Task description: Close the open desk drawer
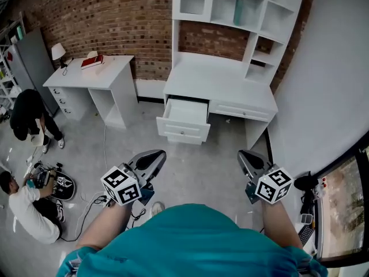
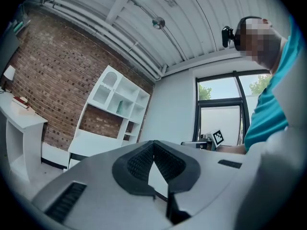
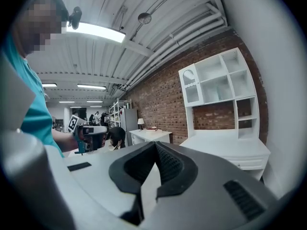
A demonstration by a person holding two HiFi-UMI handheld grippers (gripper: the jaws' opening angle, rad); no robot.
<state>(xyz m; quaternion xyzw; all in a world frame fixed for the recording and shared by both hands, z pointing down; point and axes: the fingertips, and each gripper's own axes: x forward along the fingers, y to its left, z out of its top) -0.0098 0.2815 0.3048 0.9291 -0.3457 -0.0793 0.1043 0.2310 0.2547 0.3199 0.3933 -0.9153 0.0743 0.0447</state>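
Note:
In the head view the white desk (image 1: 219, 82) with a shelf hutch stands against the brick wall ahead. Its left drawer (image 1: 184, 120) is pulled out, with a knobbed drawer front below it. My left gripper (image 1: 154, 156) and right gripper (image 1: 247, 156) are held low near my body, well short of the desk, pointing toward it. Both are shut with nothing between the jaws. The left gripper view has the shut left gripper (image 2: 153, 143) with the desk (image 2: 91, 140) beyond. In the right gripper view the shut right gripper (image 3: 156, 143) is left of the desk (image 3: 235, 147).
A second white desk (image 1: 92, 74) with a lamp and a red book stands at the left. Two people (image 1: 26, 203) crouch on the floor at far left with gear. Cables (image 1: 104, 198) trail on the grey floor. A white wall and a window (image 1: 346, 206) close the right side.

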